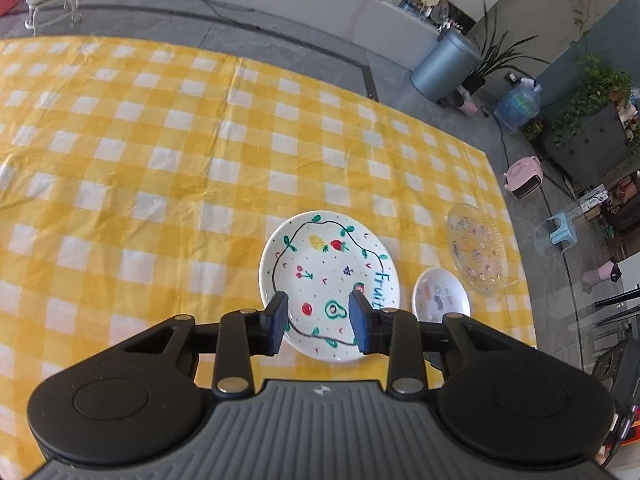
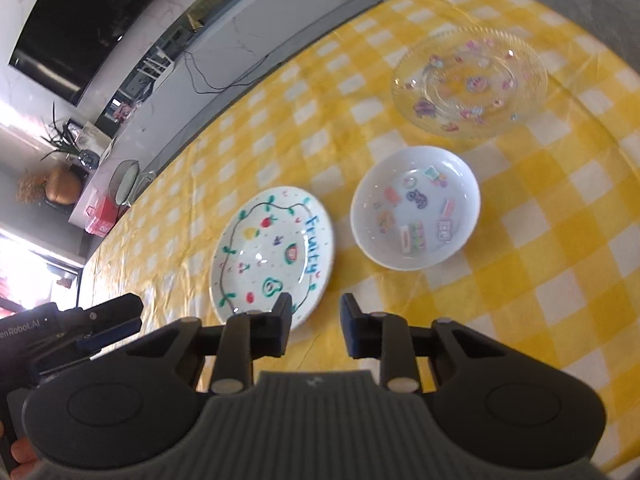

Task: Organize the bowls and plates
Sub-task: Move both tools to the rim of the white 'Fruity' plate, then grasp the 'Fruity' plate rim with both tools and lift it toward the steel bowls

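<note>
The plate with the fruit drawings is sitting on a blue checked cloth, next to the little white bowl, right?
Almost. The cloth is yellow and white checked, not blue; the right wrist view shows it plainly. The rest holds: the plate with the fruit drawings sits on it, next to the little white bowl.

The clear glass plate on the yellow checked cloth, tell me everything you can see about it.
The clear glass plate is round and shallow, seemingly pressed glass with ribbed rings and a beaded rim, so the yellow checked tablecloth shows through. Small pink and purple decorations are scattered over it; whether printed or stuck on is unclear. It lies flat and upright near the table edge, beyond the small white bowl, apart from it. Nothing rests on it, and neither gripper touches it.
</note>
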The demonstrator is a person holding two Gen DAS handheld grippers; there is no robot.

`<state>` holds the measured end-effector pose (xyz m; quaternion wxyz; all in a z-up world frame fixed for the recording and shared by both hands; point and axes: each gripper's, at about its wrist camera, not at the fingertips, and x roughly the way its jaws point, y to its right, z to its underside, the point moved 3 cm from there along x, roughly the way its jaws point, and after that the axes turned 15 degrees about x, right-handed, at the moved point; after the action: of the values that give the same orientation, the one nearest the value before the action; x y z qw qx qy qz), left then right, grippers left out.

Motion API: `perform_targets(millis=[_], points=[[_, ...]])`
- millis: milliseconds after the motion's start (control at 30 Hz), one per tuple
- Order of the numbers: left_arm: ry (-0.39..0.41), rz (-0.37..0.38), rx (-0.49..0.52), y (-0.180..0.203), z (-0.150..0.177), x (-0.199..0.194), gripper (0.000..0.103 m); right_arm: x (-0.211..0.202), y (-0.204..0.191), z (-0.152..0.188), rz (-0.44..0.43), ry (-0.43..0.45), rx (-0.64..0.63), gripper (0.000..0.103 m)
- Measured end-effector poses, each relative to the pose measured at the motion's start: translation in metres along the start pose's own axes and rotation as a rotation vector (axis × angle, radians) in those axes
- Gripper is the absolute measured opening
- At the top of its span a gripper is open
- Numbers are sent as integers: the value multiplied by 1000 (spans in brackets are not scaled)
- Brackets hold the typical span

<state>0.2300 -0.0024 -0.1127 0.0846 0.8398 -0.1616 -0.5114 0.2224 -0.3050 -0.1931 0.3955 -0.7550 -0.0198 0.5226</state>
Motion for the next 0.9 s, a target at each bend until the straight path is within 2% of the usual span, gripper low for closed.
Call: perform_targets(millis=[133,333,567,900], points=[[-61,-12,-22,-12,-12,29,38,19,4,-14,-13,-18,26,21],[-127,-48,-59,-32,-18,61,38,43,5,-31,-11,-35,33,21],[-144,-65,-69,-40,-16,76,36,60,10,-35,-29,-67,44,21],[-147,-53,-83,-42,-13,84,19,71,19,-34,-71,-81,74,15]])
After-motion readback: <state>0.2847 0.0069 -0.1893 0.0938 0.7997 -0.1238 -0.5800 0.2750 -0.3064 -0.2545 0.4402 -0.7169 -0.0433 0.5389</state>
